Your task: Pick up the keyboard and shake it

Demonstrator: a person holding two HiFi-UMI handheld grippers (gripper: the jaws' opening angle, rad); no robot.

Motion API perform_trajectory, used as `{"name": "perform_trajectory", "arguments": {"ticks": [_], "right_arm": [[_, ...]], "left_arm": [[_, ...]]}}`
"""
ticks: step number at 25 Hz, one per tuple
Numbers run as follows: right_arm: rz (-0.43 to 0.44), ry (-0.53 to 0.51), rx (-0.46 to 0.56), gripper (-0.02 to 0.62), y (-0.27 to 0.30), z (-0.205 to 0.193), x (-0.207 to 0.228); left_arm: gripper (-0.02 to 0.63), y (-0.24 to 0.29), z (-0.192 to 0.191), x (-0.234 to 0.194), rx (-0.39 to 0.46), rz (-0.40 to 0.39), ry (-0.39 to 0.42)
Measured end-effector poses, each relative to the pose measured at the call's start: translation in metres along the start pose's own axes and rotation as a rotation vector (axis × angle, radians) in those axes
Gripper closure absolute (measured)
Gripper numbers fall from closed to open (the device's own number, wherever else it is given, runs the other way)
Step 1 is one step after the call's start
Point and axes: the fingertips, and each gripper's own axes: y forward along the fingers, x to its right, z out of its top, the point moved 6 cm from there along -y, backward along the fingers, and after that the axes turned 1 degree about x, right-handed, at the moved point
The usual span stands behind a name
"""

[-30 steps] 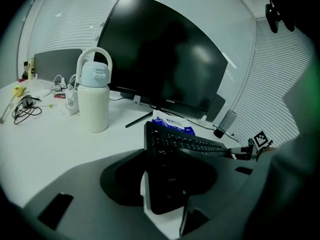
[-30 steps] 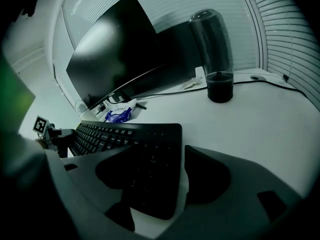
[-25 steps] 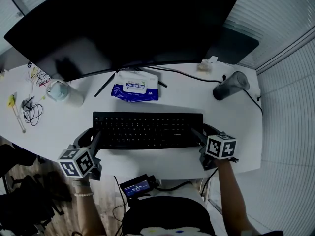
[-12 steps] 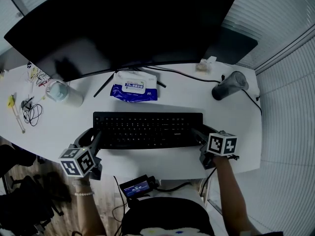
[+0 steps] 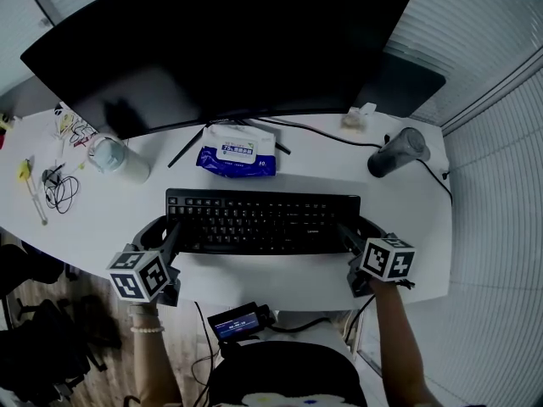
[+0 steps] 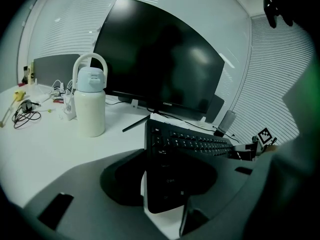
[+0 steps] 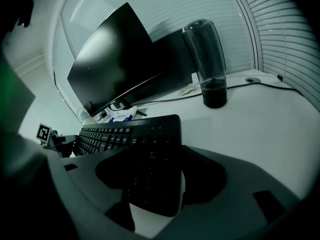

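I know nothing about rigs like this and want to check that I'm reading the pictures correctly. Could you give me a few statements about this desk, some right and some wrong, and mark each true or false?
1. The black keyboard lies on the white desk in front of the monitor. True.
2. The left gripper is at the keyboard's left end and the right gripper at its right end, each with a keyboard corner between its jaws. True.
3. The blue wipes pack lies on top of the keyboard. False: it lies behind the keyboard, apart from it.
4. The white bottle stands on the person's right. False: it stands on the left; the dark tumbler is on the right.
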Motion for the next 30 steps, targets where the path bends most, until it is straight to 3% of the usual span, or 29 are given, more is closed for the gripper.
{"name": "perform_trajectory", "arguments": {"ticks": [7, 21, 30], "right_arm": [[-0.015, -0.116, 0.166, 0.31, -0.031, 0.032, -0.014], [-0.003, -0.31, 0.562, 0.31, -0.125, 0.096, -0.059], [0.019, -0.433, 0.824, 0.31, -0.178, 0.122, -0.085]], "left_arm": [[0.42, -0.012, 0.017, 0.014, 0.122, -0.017, 0.021], [0.423, -0.081, 0.088, 0.06, 0.49, -0.047, 0.195], [0.426, -0.117, 0.119, 0.085, 0.713, -0.086, 0.256]]}}
